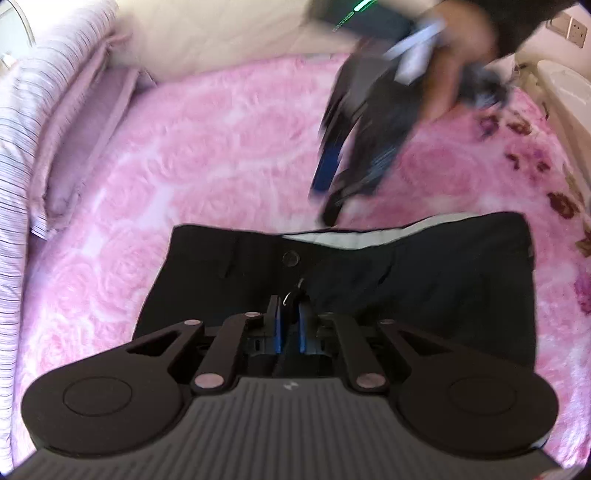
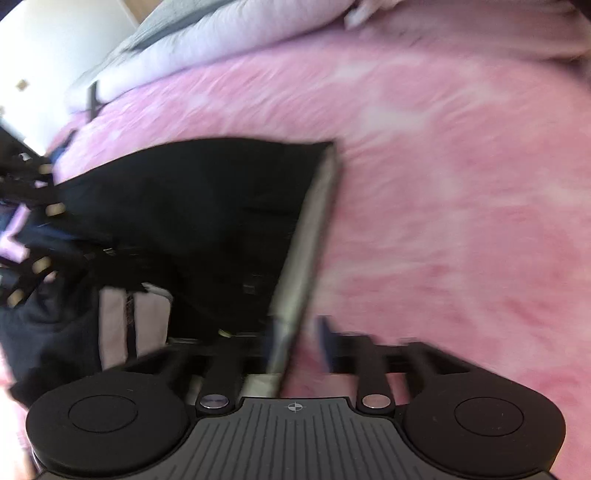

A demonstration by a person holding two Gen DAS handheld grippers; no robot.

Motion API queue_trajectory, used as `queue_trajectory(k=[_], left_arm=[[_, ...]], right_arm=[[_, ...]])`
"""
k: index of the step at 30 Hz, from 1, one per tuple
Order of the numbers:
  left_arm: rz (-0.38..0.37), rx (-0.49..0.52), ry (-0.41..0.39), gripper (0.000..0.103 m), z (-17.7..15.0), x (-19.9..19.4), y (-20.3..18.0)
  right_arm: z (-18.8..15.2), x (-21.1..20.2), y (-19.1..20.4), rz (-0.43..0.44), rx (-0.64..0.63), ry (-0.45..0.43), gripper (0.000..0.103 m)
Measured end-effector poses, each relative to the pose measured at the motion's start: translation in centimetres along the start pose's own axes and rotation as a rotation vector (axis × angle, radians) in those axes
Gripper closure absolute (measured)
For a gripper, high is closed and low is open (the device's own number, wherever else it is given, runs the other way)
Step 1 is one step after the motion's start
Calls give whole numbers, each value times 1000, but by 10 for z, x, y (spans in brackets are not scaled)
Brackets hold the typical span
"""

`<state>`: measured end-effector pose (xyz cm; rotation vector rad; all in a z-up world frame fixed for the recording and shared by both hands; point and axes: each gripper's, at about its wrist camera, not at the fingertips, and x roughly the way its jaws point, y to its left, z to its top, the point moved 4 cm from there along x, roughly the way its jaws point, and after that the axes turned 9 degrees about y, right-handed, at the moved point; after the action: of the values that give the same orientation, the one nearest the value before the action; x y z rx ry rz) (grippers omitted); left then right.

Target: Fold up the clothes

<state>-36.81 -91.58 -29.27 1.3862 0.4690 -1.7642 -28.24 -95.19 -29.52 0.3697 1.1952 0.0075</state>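
Note:
A pair of black trousers (image 1: 424, 288) lies on the pink rose-patterned blanket (image 1: 207, 147), with the buttoned waistband (image 1: 290, 257) at the far side. My left gripper (image 1: 290, 308) is shut on the fly just below the button, and the zip pull shows between its blue pads. My right gripper (image 1: 343, 192), blurred and held by a hand, hangs just above the waistband's pale lining. In the right wrist view the trousers (image 2: 207, 206) lie to the left. Their pale waistband edge (image 2: 306, 236) runs down between the spread fingers of the open right gripper (image 2: 299, 343).
A striped lilac quilt (image 1: 22, 155) and a mauve pillow (image 1: 88, 136) line the bed's left side. A dark heap of clothes (image 1: 484, 88) lies at the far right, near a wall socket (image 1: 576, 26). A pale quilt (image 2: 192, 48) borders the blanket.

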Motion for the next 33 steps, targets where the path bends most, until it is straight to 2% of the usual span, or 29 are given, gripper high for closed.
queue_trajectory(k=[2, 4, 6, 10, 11, 13, 15, 17, 18, 21, 25, 28, 30, 31, 32, 33], left_arm=[[-17, -8, 9, 93, 4, 11, 8], [-33, -24, 9, 93, 10, 23, 15], [-48, -33, 13, 93, 19, 35, 18], [-59, -5, 8, 87, 38, 56, 14], [-47, -6, 4, 80, 41, 57, 15], [-18, -30, -9, 77, 42, 50, 17], [-3, -84, -25, 76, 35, 35, 22], [26, -136, -23, 76, 16, 16, 23], [31, -163, -10, 76, 5, 8, 22], [51, -244, 53, 76, -33, -16, 9], [67, -322, 187, 76, -93, -36, -29], [90, -381, 284, 76, -135, -46, -63], [110, -414, 330, 75, -159, -57, -87], [123, -420, 351, 73, -169, -63, -99], [139, -424, 370, 68, -179, -70, -111], [152, -427, 388, 67, -188, -76, -123]], right_arm=[[-21, -21, -1, 35, 47, -25, 36], [-47, -36, 6, 131, 108, -14, 36], [-72, -42, 19, 191, 134, 4, 36], [-112, -29, 42, 244, 172, 57, 36], [-117, -24, 44, 264, 198, 63, 36], [-123, -16, 45, 294, 239, 76, 36], [-127, -11, 44, 326, 267, 92, 51], [-131, -8, 41, 321, 274, 124, 89], [-135, -6, 38, 328, 273, 148, 96], [-154, 0, 32, 339, 202, 244, 100], [-155, -2, 16, 367, 185, 285, 99], [-141, -6, 26, 314, 112, 295, 96], [-136, -12, 32, 244, 64, 289, 86], [-134, -17, 35, 191, 36, 279, 71], [-135, -22, 35, 133, 6, 268, 51], [-135, -27, 39, 77, -38, 250, 42]])
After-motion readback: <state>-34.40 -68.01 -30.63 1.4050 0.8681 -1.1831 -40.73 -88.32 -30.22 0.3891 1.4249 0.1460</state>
